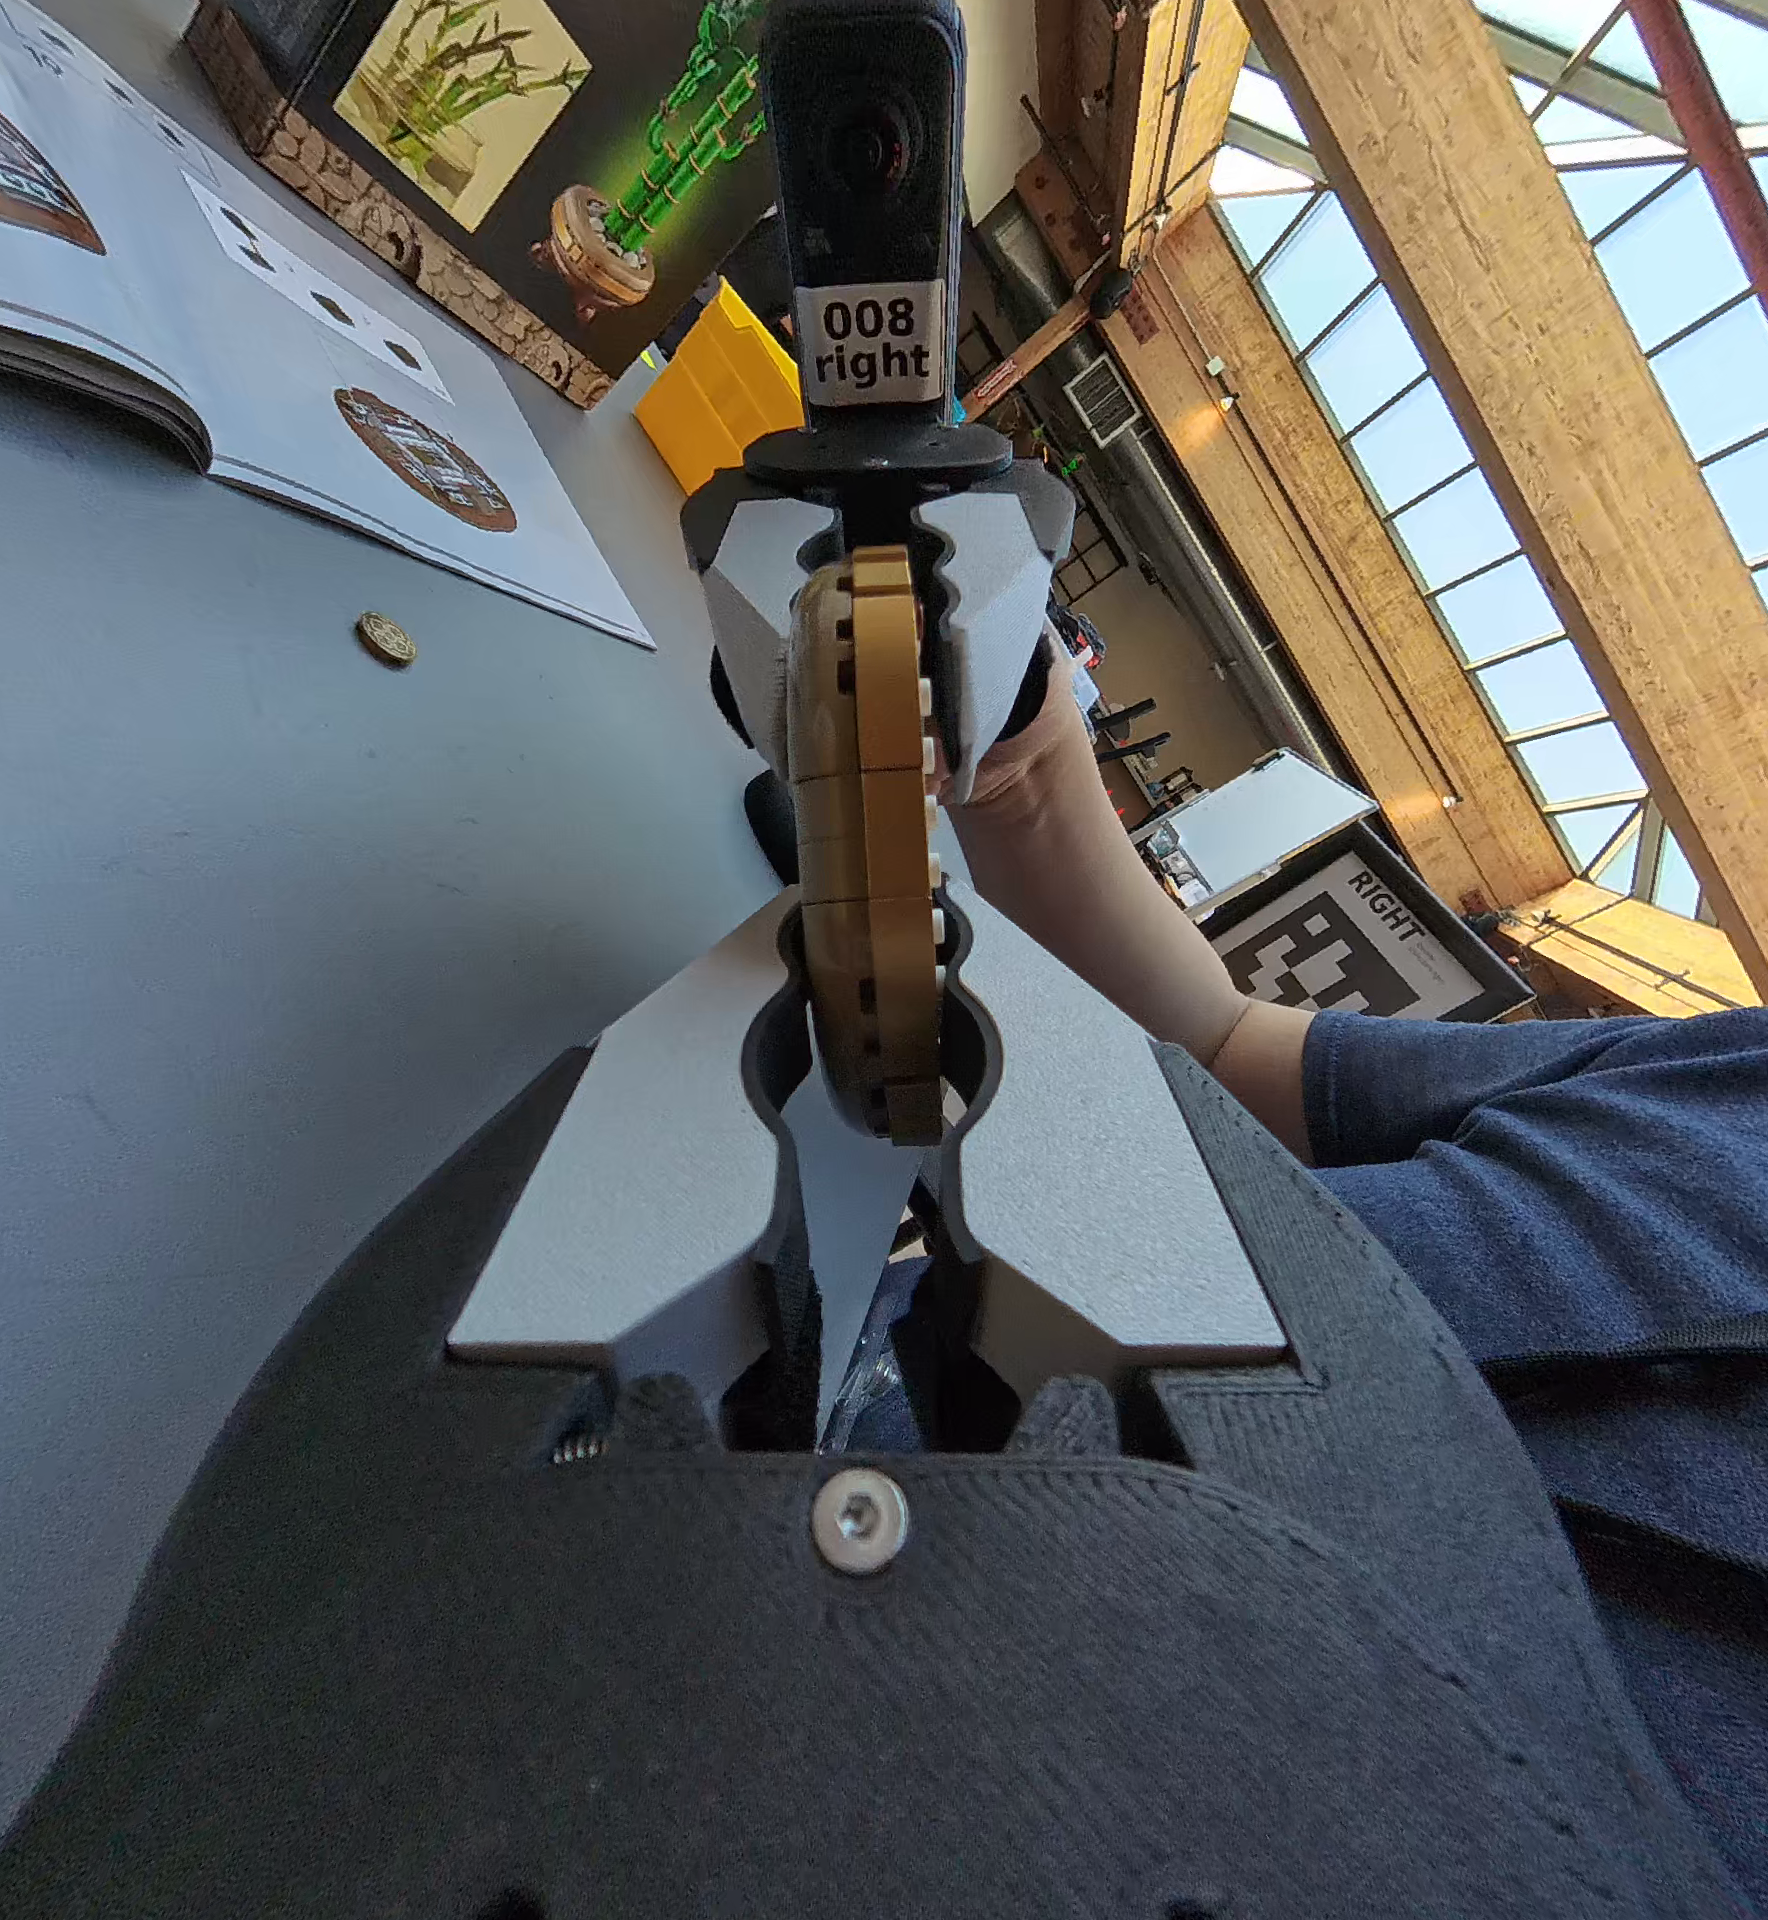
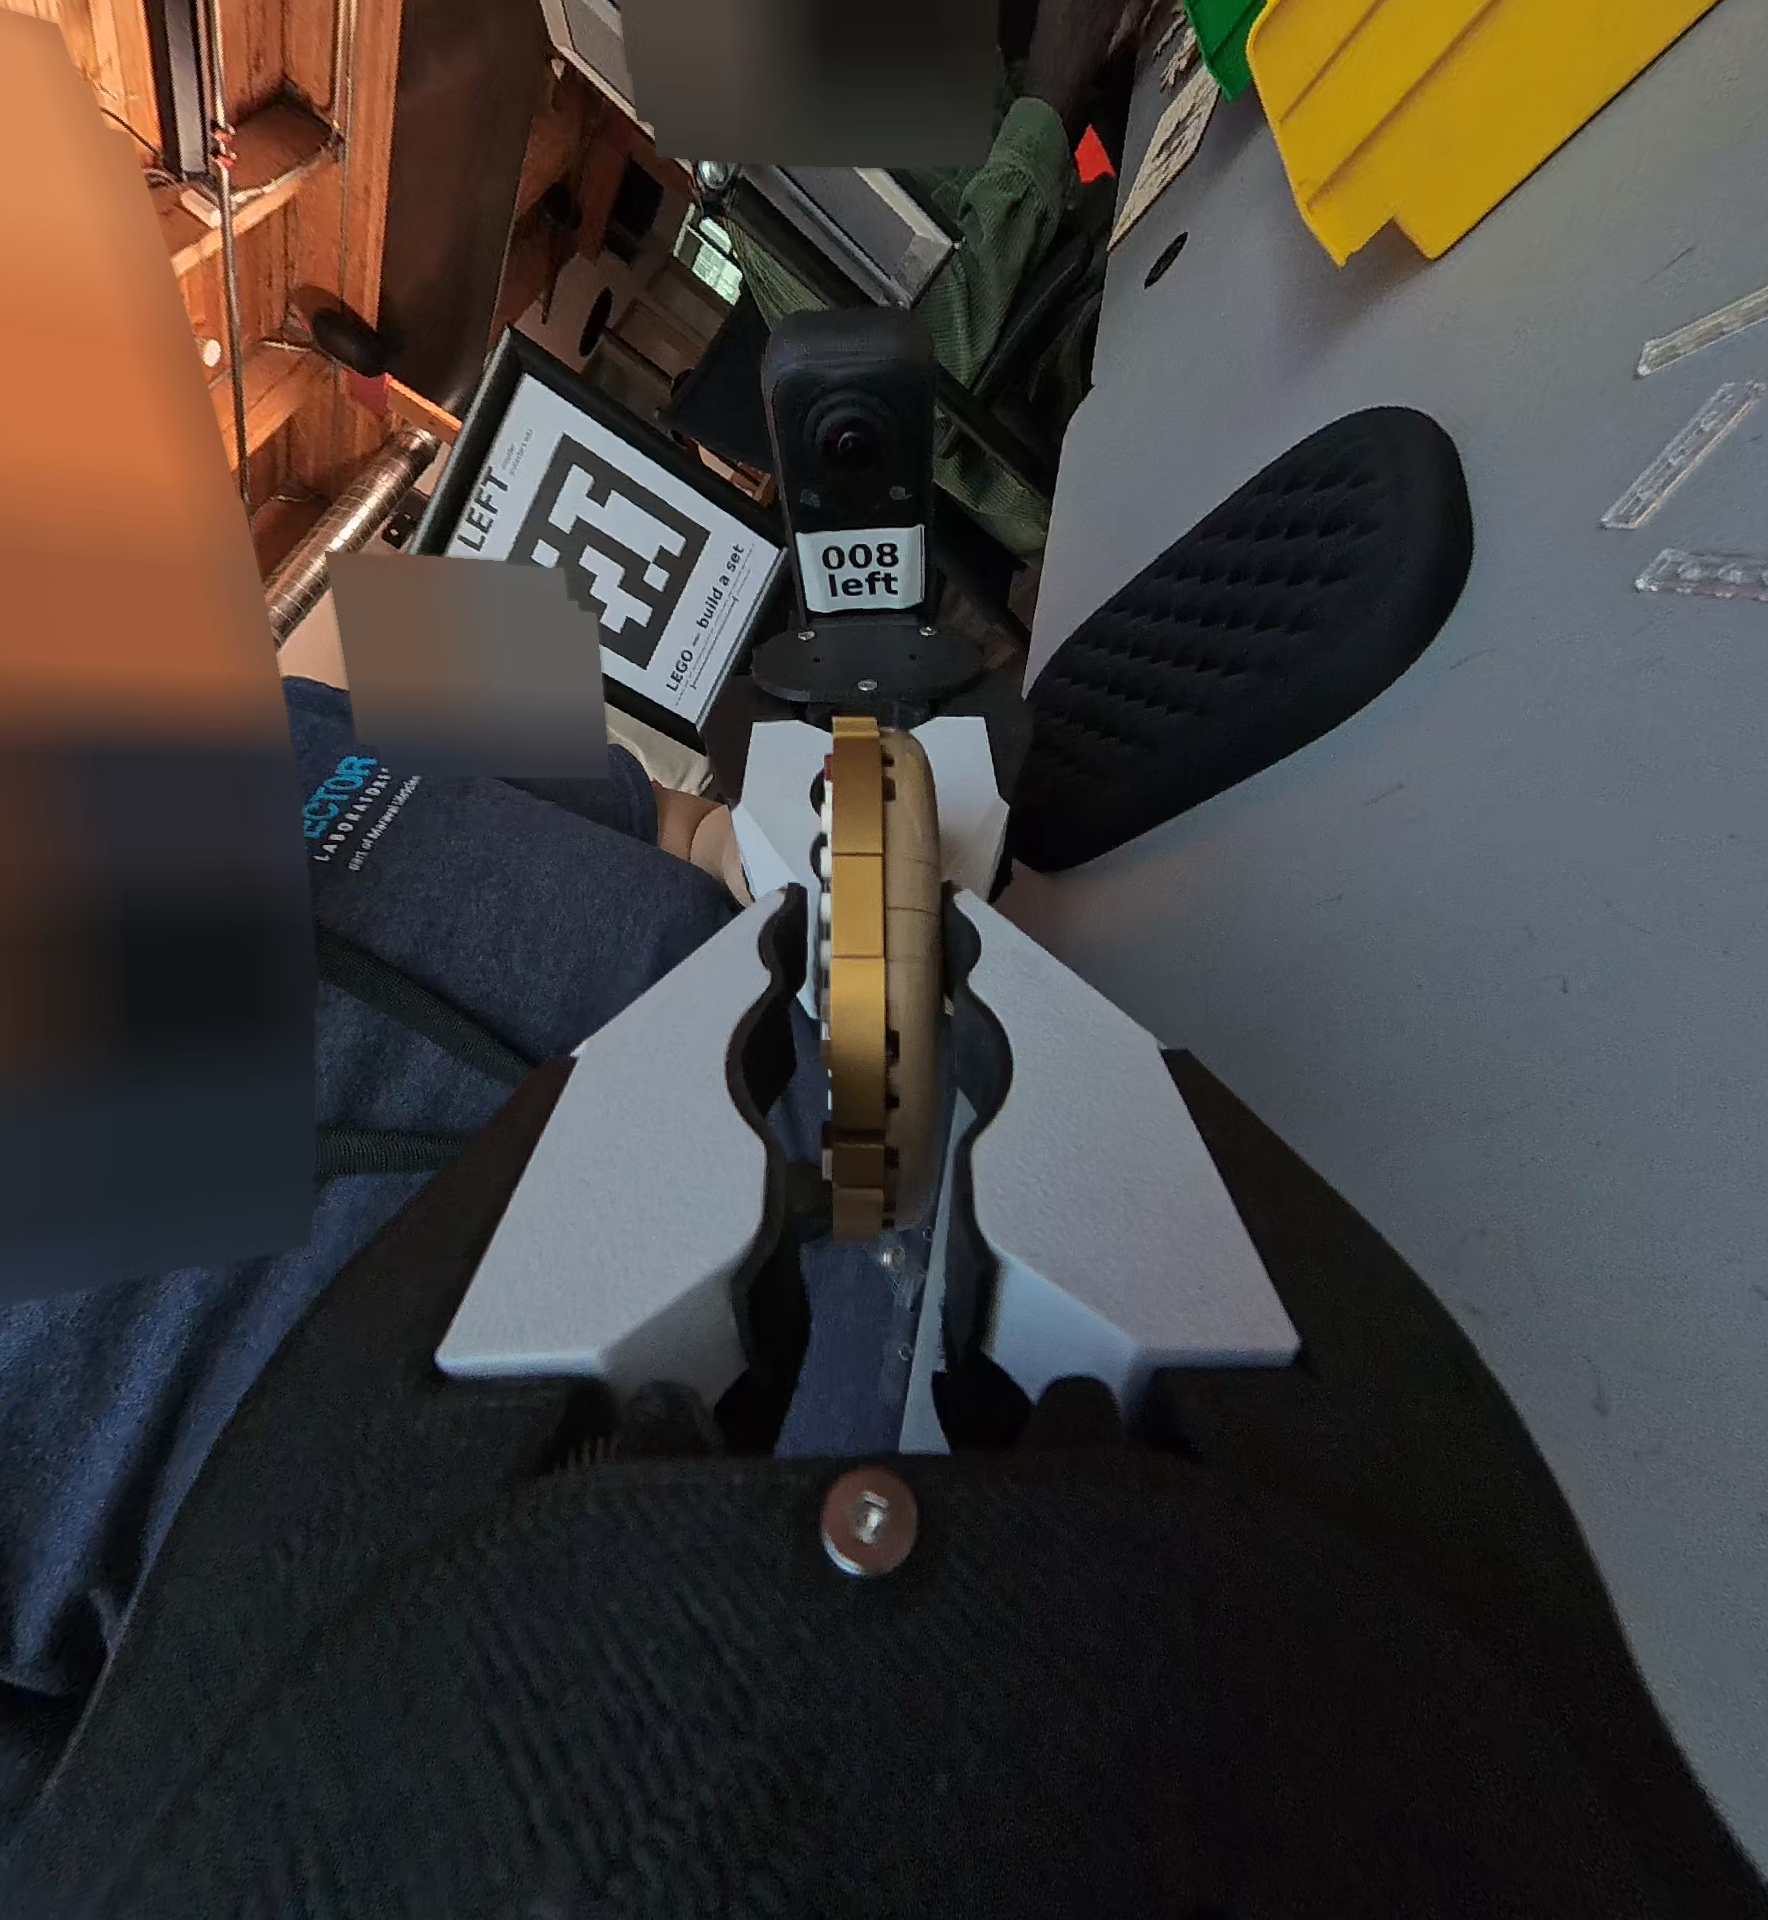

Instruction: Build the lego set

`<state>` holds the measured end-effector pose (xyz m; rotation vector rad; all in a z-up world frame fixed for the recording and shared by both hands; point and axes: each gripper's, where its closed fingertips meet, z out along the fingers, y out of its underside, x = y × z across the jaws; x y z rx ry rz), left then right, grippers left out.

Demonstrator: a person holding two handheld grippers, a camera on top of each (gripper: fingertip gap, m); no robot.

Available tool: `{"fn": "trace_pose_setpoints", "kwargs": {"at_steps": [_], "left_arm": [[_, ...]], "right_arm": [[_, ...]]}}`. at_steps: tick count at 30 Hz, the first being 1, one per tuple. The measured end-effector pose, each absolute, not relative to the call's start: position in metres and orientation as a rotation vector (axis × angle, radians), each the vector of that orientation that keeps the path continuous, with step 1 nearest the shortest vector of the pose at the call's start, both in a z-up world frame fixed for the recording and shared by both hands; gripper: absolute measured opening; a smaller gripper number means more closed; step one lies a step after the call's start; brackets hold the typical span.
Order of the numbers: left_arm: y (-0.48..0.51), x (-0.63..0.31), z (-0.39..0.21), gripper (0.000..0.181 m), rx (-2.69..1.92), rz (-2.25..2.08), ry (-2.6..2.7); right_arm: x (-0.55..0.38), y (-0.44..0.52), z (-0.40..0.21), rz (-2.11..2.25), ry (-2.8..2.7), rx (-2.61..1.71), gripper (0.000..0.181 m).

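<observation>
A workshop or lab loft, judging by heavy timber beams (image 1: 1462, 436) under a sloped glass roof (image 1: 1638, 343), exposed metal ducting (image 2: 340, 540) and wiring along wooden walls. Framed black-and-white marker boards (image 1: 1347, 956) propped beside the grey table (image 1: 184, 935). Yellow parts bin (image 2: 1431, 125), open instruction booklet (image 1: 267, 343) and a building-set box (image 1: 506, 156) on that table; cluttered benches farther back.

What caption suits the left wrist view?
Two hand-held grippers, left and right, clamp a round gold lego disc edge-on above the grey table.
</observation>
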<state>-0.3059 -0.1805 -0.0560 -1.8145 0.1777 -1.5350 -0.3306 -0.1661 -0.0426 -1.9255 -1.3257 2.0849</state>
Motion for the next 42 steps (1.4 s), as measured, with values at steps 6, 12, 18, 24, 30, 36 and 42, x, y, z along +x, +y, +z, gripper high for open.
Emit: {"fn": "trace_pose_setpoints", "kwargs": {"at_steps": [6,12,18,24,30,36,42], "left_arm": [[-0.181,-0.305,-0.058,0.018,-1.815,-1.554,0.158],[-0.179,-0.306,-0.059,0.017,-1.822,-1.543,0.153],[-0.181,-0.304,-0.062,0.017,-1.831,-1.557,0.155],[-0.181,-0.307,-0.058,0.017,-1.805,-1.587,0.129],[-0.180,-0.305,-0.059,0.018,-1.808,-1.589,0.131],[-0.181,-0.305,-0.058,0.017,-1.810,-1.588,0.141],[-0.181,-0.304,-0.058,0.017,-1.806,-1.605,0.134]], "right_arm": [[-0.330,-0.163,-0.043,2.089,-1.315,-1.933,0.021],[-0.331,-0.164,-0.047,2.055,-1.339,-1.946,0.020],[-0.330,-0.166,-0.050,2.064,-1.348,-1.958,0.020],[-0.321,-0.163,-0.049,2.058,-1.342,-1.990,0.022],[-0.320,-0.164,-0.051,2.042,-1.348,-2.016,0.024],[-0.320,-0.167,-0.051,2.041,-1.369,-2.012,0.020],[-0.320,-0.167,-0.050,2.029,-1.379,-2.025,0.020]]}}
